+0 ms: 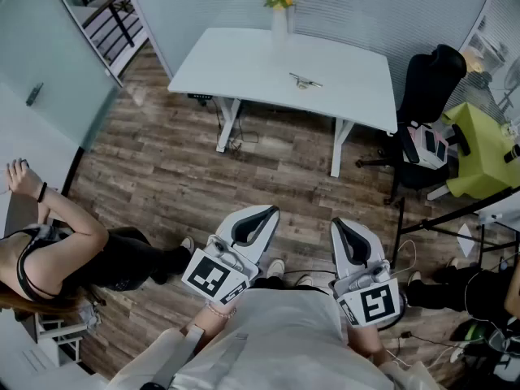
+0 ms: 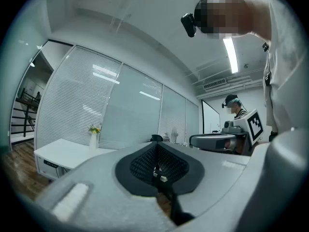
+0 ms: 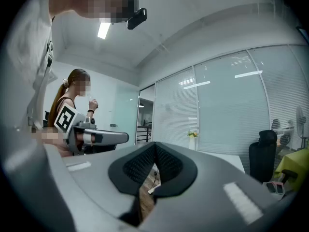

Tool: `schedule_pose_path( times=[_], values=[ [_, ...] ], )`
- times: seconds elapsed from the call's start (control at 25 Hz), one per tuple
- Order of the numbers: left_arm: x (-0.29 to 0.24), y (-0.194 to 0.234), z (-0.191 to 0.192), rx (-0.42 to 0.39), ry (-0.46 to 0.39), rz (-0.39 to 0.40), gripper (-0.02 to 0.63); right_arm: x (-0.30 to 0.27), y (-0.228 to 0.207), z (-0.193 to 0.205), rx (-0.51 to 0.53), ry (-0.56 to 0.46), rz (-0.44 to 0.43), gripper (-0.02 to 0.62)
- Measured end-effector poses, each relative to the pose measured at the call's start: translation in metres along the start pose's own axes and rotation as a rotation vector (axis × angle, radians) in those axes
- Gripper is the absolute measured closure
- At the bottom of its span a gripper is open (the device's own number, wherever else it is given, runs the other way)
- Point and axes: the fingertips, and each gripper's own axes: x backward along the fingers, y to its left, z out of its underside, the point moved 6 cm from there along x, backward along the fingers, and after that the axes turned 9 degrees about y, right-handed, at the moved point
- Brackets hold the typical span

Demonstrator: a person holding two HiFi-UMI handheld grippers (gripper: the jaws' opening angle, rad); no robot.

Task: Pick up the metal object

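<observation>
A small metal object lies on the white table far ahead of me, across the wooden floor. My left gripper and right gripper are held close to my body, well short of the table, both pointing toward it. Both are shut with nothing between the jaws. In the left gripper view the black pads meet and the table shows at far left. In the right gripper view the pads also meet, and the table lies behind them.
A vase of yellow flowers stands at the table's far edge. A black office chair and a green chair are at the right. A seated person is at my left. Glass walls with blinds enclose the room.
</observation>
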Motion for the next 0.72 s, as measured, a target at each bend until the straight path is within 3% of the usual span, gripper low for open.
schedule_pose_path(
  times=[0.28,0.72],
  values=[
    [-0.017,0.017,-0.001,-0.005,0.025,0.023,0.603,-0.011,-0.013,-0.005,-0.011,-0.014,0.043,0.591],
    [-0.100,0.033,0.001,0.003,0.065,0.042,0.603,-0.043,-0.089,0.016,-0.079,-0.003,0.045,0.591]
  ],
)
